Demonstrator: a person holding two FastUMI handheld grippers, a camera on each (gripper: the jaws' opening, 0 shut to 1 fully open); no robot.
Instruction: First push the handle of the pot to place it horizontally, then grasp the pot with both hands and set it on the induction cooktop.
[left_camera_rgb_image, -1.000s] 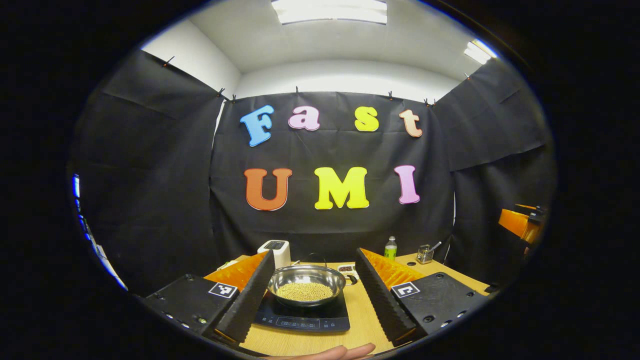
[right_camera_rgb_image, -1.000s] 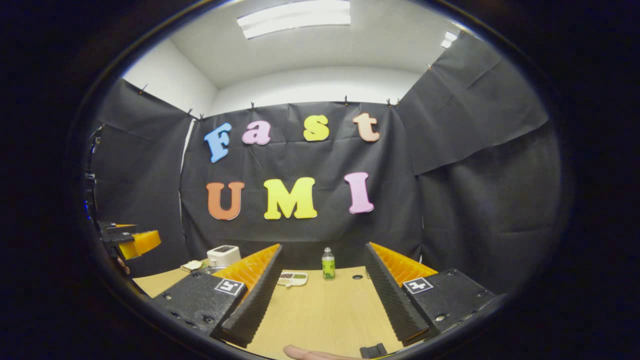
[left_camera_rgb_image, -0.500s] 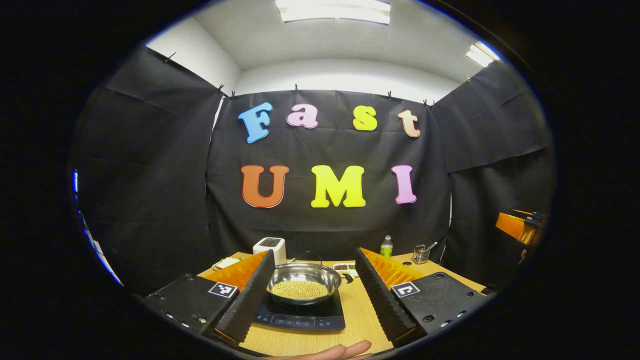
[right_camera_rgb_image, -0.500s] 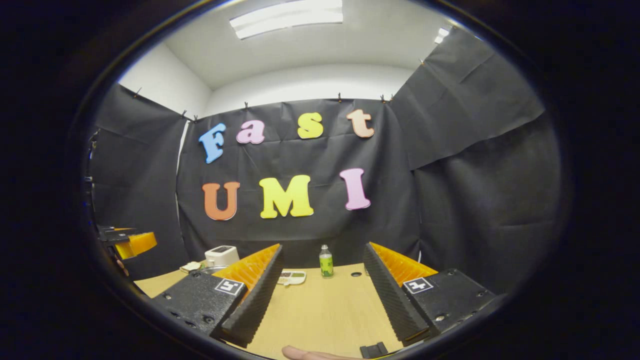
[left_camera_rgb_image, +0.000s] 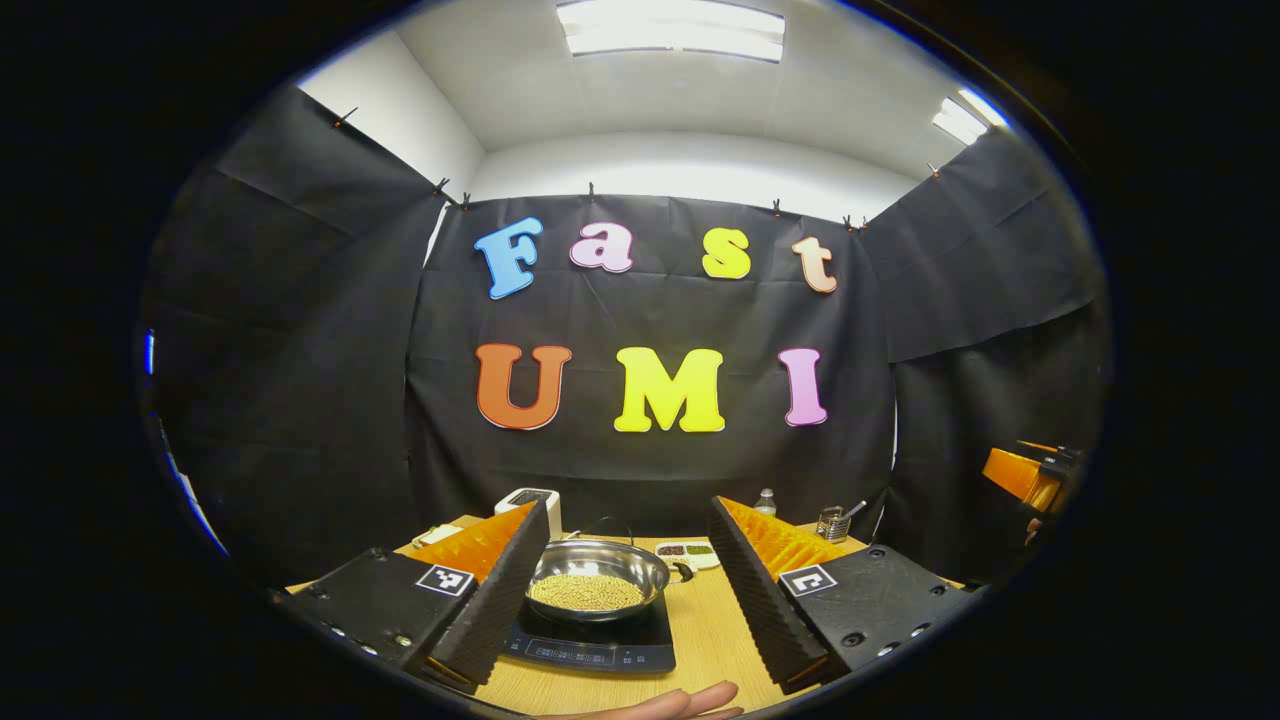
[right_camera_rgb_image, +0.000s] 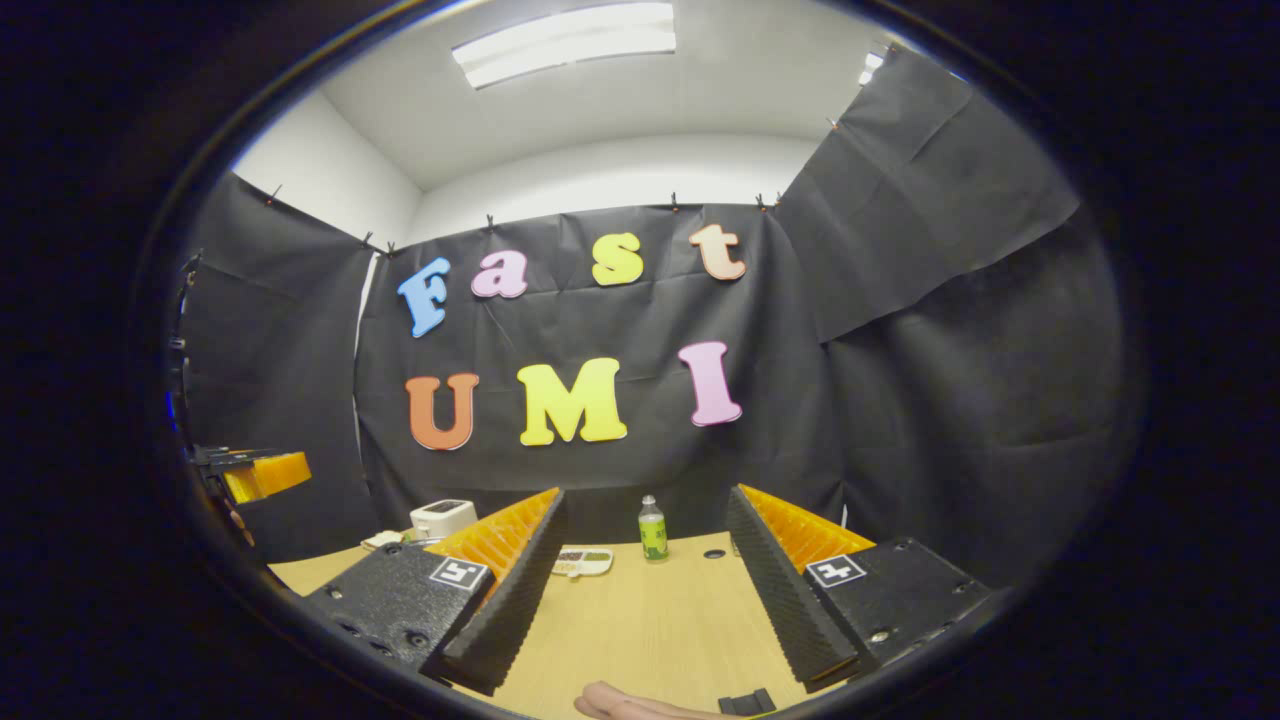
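While both tongs gape empty, the steel pot, bean-filled, sits on the cooktop.

Left hand-held gripper — fingers wide apart; right hand-held gripper likewise.

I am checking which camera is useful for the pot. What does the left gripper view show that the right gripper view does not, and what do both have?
Left gripper view: the steel pot with yellowish grains inside, sitting on the black induction cooktop between the open fingers of the left gripper; a small utensil holder at the back.

Right gripper view: bare wooden table between the open fingers of the right gripper.

Both: the white appliance, the green-labelled bottle, the compartment tray, and the other gripper at the edge.
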